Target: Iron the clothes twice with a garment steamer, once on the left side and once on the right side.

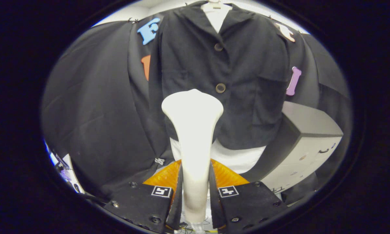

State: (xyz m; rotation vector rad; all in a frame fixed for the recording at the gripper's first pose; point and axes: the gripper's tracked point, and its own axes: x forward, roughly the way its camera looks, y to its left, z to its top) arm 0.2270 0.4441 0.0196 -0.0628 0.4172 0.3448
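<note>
Black cloth wall (94, 97) runs across the whole back of the booth, draped in loose folds.

Gripper view:
- Dark jacket (221, 65) hangs on a white hanger (214, 5) in front of the cloth, front facing the camera. Two round buttons down the centre, upper button (218, 46) and lower button (220, 87). Lapels open at the neck, pale fabric (217, 19) showing in the V.
- White fabric (234, 159) shows below the jacket hem.
- Garment steamer (193, 130), cream-white, stands upright between the fingers. Narrow handle low down, widening to a flared head (192, 104) at the top. The head sits in front of the jacket's lower middle, just below and slightly left of the lower button. Can't tell whether the head touches the fabric or sits just off it.
- Gripper (195, 191): both fingers pressed against the steamer handle, one on each side, jaws clamped on it. Square marker tag on each finger, left tag (161, 191), right tag (228, 191).
- Orange part (227, 175) visible just beyond the fingers, either side of the handle.
- Grey-topped white cabinet (308, 143) to the right of the jacket, drawer handle (324, 150) on its front, lower corner of the jacket in front of its left side.
- Clutter at far lower left past the cloth edge, too small to identify.
</note>
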